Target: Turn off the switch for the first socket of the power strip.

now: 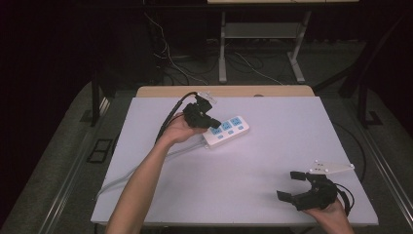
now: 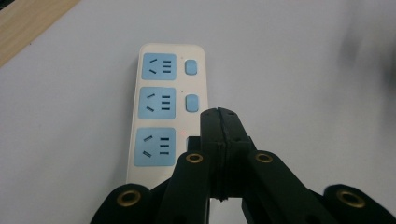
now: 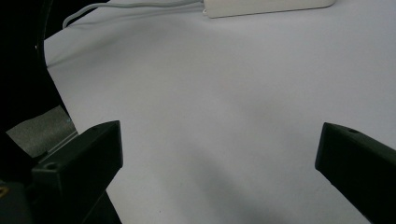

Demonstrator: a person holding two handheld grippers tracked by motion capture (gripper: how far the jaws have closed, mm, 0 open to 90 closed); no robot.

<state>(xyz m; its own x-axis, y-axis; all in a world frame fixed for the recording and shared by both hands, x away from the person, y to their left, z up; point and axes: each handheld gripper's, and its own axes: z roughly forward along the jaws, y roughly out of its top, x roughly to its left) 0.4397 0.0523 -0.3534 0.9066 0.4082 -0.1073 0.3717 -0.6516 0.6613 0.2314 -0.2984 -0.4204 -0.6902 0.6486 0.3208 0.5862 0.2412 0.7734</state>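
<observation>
A white power strip (image 1: 226, 131) with three blue sockets and blue switches lies on the white table (image 1: 272, 161), left of centre. My left gripper (image 1: 214, 123) hovers over the strip's near end. In the left gripper view its jaws are pressed together, shut on nothing, with the tip (image 2: 218, 116) above the nearest switch of the power strip (image 2: 163, 112). My right gripper (image 1: 292, 186) rests at the table's near right corner, jaws wide apart and empty. In the right gripper view the power strip (image 3: 266, 5) lies at the top edge.
The strip's white cable (image 1: 146, 165) runs off toward the table's near left edge and shows as the cable (image 3: 135, 7) in the right gripper view. A wooden strip (image 1: 224, 91) borders the far edge. Beyond it stand a desk frame and floor cables.
</observation>
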